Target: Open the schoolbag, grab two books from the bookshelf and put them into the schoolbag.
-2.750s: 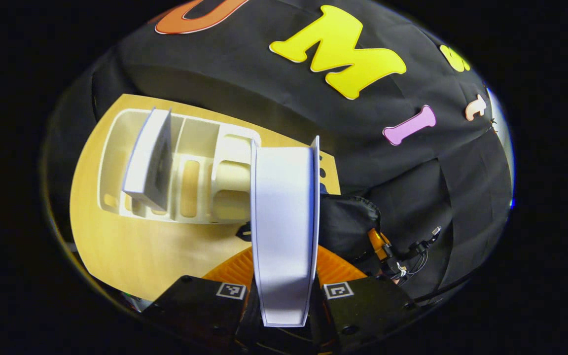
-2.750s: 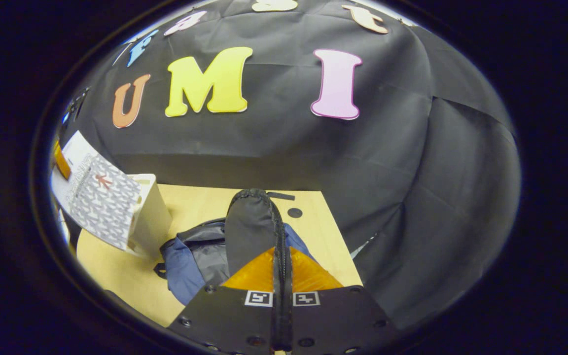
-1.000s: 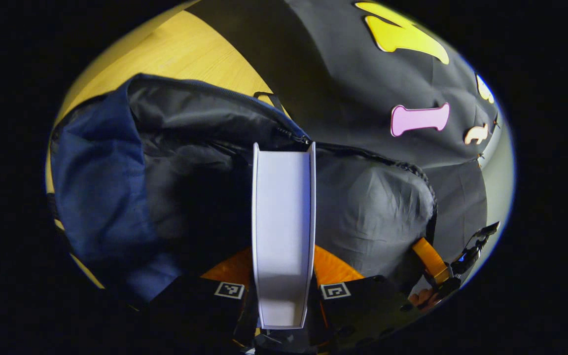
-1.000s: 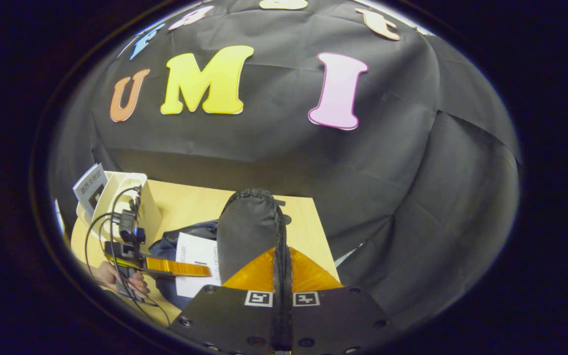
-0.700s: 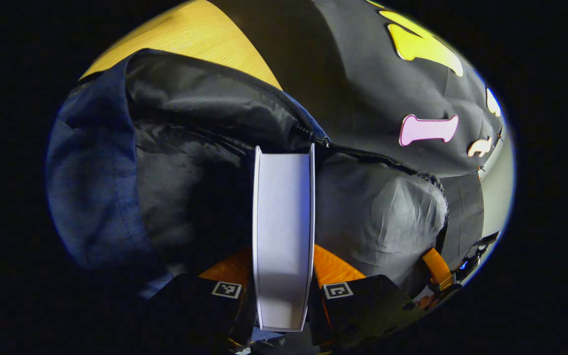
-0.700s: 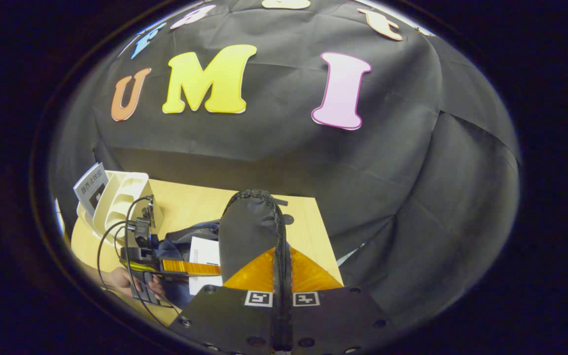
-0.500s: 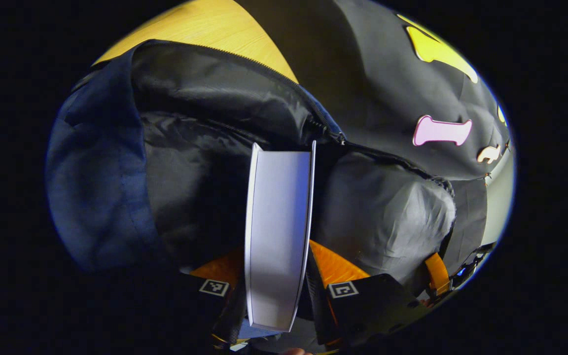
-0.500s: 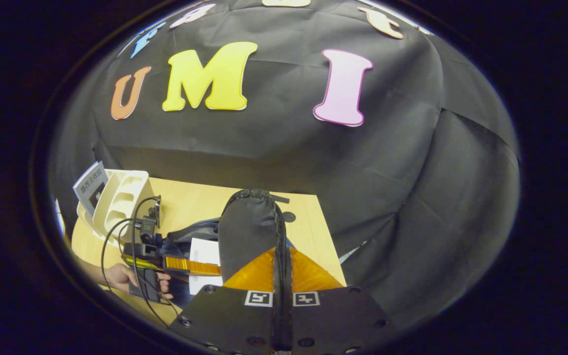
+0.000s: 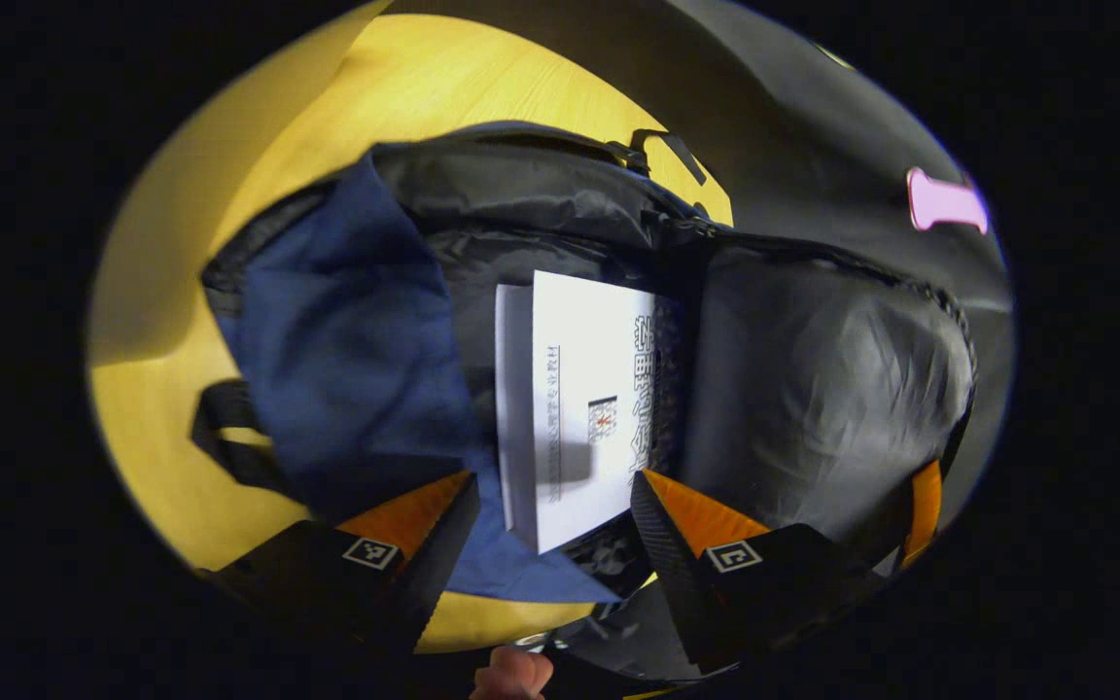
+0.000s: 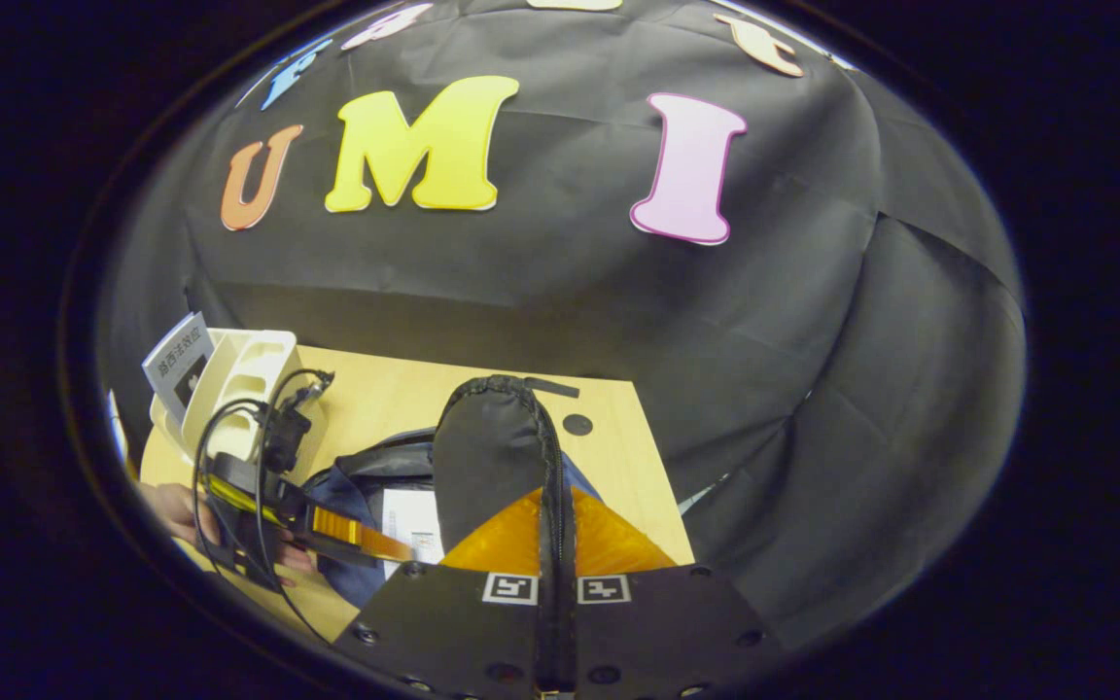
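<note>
Left gripper view, low in the frame: the left gripper (image 9: pixel 550 515) was seen spread wide, where half a second earlier it had been clamped on the white paperback book (image 9: pixel 584 408). That book was left lying flat at frame centre, inside the open mouth of the blue-and-black fabric schoolbag (image 9: pixel 346 331). One book was judged delivered. Right gripper view: the right gripper (image 10: pixel 557 544) was pinched on the bag's black flap (image 10: pixel 487 457); at far left, a second grey-covered book (image 10: pixel 178 362) remained in the cream plastic bookshelf (image 10: pixel 234 379).
</note>
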The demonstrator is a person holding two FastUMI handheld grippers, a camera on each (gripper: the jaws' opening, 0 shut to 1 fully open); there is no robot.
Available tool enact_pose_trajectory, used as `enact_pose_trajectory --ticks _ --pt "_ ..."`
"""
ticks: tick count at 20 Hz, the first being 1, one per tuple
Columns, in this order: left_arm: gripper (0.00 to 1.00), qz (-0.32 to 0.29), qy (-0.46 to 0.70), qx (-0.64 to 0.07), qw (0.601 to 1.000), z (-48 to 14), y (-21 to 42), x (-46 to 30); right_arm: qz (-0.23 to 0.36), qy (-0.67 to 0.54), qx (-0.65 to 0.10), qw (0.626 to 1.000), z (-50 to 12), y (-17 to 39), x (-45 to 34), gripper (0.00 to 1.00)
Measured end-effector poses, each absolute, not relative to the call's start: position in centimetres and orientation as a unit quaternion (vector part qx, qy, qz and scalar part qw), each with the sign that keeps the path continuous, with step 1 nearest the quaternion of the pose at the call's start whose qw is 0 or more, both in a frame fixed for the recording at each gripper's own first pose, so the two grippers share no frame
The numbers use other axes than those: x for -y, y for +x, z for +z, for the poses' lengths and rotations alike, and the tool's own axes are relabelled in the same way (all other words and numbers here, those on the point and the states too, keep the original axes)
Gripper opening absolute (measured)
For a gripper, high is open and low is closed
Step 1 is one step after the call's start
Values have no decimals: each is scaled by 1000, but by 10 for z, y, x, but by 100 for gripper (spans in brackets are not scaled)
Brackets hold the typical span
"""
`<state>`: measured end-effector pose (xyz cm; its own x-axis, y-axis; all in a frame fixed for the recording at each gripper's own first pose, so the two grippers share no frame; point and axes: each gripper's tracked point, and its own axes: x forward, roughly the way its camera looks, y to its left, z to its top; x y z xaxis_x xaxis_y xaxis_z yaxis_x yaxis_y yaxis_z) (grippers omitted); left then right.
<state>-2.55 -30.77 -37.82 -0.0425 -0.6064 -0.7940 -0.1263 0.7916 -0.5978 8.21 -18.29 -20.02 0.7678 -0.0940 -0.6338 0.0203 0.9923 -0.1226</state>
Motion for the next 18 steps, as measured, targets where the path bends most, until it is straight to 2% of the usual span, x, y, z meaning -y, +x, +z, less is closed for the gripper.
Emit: enact_pose_trajectory --ticks 9,13,18 --pt "99 -180 -82 -647 736 -297 -21 216 -31 -52 -329 942 -198 77 166 0" --pt "99 -150 -14 -622 768 -270 -21 151 -31 -52 -324 944 -197 74 156 0" --pt "99 -95 -40 -602 792 -222 -13 76 -31 -58 -325 944 -199 68 145 0"
